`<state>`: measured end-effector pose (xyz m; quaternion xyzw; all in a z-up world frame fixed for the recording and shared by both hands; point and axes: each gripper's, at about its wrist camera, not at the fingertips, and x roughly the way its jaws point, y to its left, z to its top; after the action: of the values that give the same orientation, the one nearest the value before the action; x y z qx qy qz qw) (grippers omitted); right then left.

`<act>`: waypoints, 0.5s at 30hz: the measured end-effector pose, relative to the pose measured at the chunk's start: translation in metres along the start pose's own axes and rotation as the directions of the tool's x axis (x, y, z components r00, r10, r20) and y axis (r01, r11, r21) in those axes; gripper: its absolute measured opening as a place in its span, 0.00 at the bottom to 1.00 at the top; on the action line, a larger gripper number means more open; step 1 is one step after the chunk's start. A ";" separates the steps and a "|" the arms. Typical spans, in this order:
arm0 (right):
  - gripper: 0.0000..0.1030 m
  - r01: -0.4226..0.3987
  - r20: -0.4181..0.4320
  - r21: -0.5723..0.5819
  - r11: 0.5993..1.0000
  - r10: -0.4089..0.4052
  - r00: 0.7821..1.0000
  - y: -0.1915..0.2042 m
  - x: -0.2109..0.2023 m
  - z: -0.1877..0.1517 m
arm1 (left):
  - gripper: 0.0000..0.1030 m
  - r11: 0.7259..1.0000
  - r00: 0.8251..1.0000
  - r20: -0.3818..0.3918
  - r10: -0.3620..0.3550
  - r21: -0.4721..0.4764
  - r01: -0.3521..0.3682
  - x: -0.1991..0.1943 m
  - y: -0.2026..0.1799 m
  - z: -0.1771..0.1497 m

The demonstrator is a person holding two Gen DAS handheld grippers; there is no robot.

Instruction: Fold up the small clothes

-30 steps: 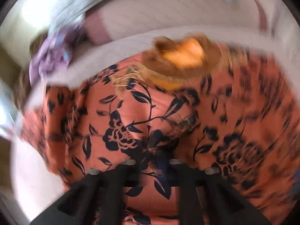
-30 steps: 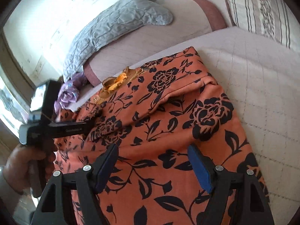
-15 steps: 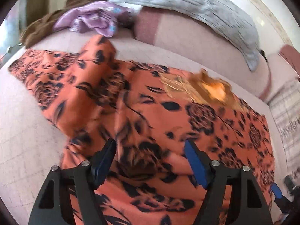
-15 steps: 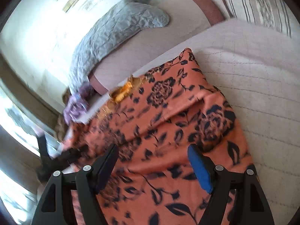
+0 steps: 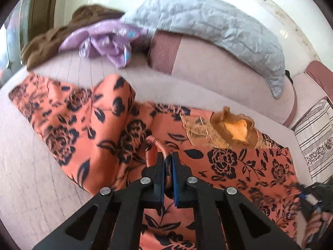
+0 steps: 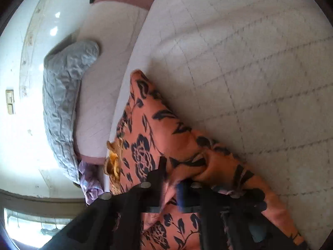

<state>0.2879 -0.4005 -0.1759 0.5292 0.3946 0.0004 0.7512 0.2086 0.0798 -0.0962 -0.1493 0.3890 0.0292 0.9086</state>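
Observation:
An orange garment with dark blue flowers (image 5: 239, 162) lies spread on the pale quilted bedcover (image 5: 27, 166). Its golden-brown neckline (image 5: 235, 129) faces the far side. My left gripper (image 5: 167, 161) sits near the middle of the cloth, its jaws closing tight on a raised fold. In the right wrist view the same garment (image 6: 145, 154) runs diagonally, and my right gripper (image 6: 171, 180), rolled over and blurred, has its jaws closing on a bunched ridge of the fabric by the edge. A person's hand (image 5: 314, 225) with that gripper shows at the lower right of the left wrist view.
A grey quilted blanket (image 5: 208, 25) lies over the bolster at the back. A crumpled purple cloth (image 5: 104, 39) and a brown one (image 5: 62, 33) sit at the far left corner. A striped pillow (image 5: 316, 137) is at the right. Bare bedcover (image 6: 239, 73) stretches beside the garment.
Both grippers stood open over the garment half a second ago and now clamp folds of it. The right wrist view has rolled strongly. The left gripper moved closer to the neckline.

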 end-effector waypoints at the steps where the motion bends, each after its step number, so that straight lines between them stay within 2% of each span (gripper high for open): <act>1: 0.07 -0.008 0.018 -0.035 0.999 0.009 1.000 0.006 -0.006 -0.001 | 0.06 1.000 1.000 -0.013 0.010 0.013 -0.010 0.006 0.001 -0.004; 2: 0.07 -0.014 0.037 -0.093 0.996 0.017 0.999 0.013 -0.013 -0.006 | 0.09 0.999 0.996 -0.090 0.030 0.015 -0.029 0.026 0.006 -0.011; 3: 0.09 0.023 0.033 -0.134 0.991 -0.019 0.999 0.014 -0.012 -0.011 | 0.09 0.999 0.986 -0.165 0.038 -0.006 -0.040 0.041 0.014 -0.018; 4: 0.20 0.070 0.018 -0.166 0.984 -0.068 0.998 0.011 -0.005 -0.010 | 0.10 0.999 0.985 -0.173 0.008 -0.039 -0.015 0.044 0.021 -0.021; 5: 0.22 0.145 -0.024 -0.202 0.969 -0.153 0.988 0.007 0.004 -0.012 | 0.14 0.999 0.991 -0.137 0.003 -0.047 -0.010 0.036 0.024 -0.021; 6: 0.23 0.133 -0.057 -0.207 0.969 -0.148 0.987 0.001 0.007 -0.014 | 0.30 0.999 0.990 -0.140 0.025 -0.040 -0.031 0.032 0.024 -0.019; 7: 0.25 0.108 -0.060 -0.210 0.972 -0.124 0.990 -0.001 0.001 -0.015 | 0.35 0.999 0.991 -0.133 0.021 -0.046 -0.027 0.026 0.025 -0.017; 8: 0.30 0.103 -0.077 -0.218 0.970 -0.122 0.989 0.000 -0.005 -0.016 | 0.44 0.998 0.995 -0.102 -0.018 -0.060 0.012 0.017 0.026 -0.012; 9: 0.49 0.098 -0.097 -0.226 0.969 -0.122 0.988 0.003 -0.012 -0.017 | 0.55 0.998 0.996 -0.090 -0.027 -0.061 0.022 0.014 0.025 -0.008; 10: 0.64 0.085 -0.104 -0.236 0.968 -0.112 0.988 0.008 -0.017 -0.017 | 0.59 0.998 0.996 -0.085 -0.031 -0.062 0.026 0.012 0.024 -0.004; 11: 0.64 0.077 -0.100 -0.258 0.963 -0.106 0.989 0.014 -0.024 -0.016 | 0.61 0.997 0.996 -0.078 -0.048 -0.063 0.043 0.011 0.022 0.001; 13: 0.64 0.071 -0.069 -0.348 0.935 -0.101 0.992 0.035 -0.035 -0.017 | 0.61 0.998 0.996 -0.075 -0.049 -0.044 0.046 0.019 0.017 0.004; 14: 0.64 0.033 -0.070 -0.379 0.925 -0.065 0.995 0.049 -0.037 -0.014 | 0.59 0.999 0.994 -0.107 -0.035 -0.025 0.032 0.031 0.016 0.003; 15: 0.64 -0.007 -0.077 -0.396 0.918 -0.026 0.997 0.056 -0.034 -0.016 | 0.36 1.000 0.981 -0.194 -0.018 -0.010 0.016 0.048 0.017 -0.002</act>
<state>0.2786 -0.3775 -0.1135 0.3642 0.4190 0.0978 0.8260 0.2379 0.0925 -0.1356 -0.1587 0.4742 0.0084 0.8660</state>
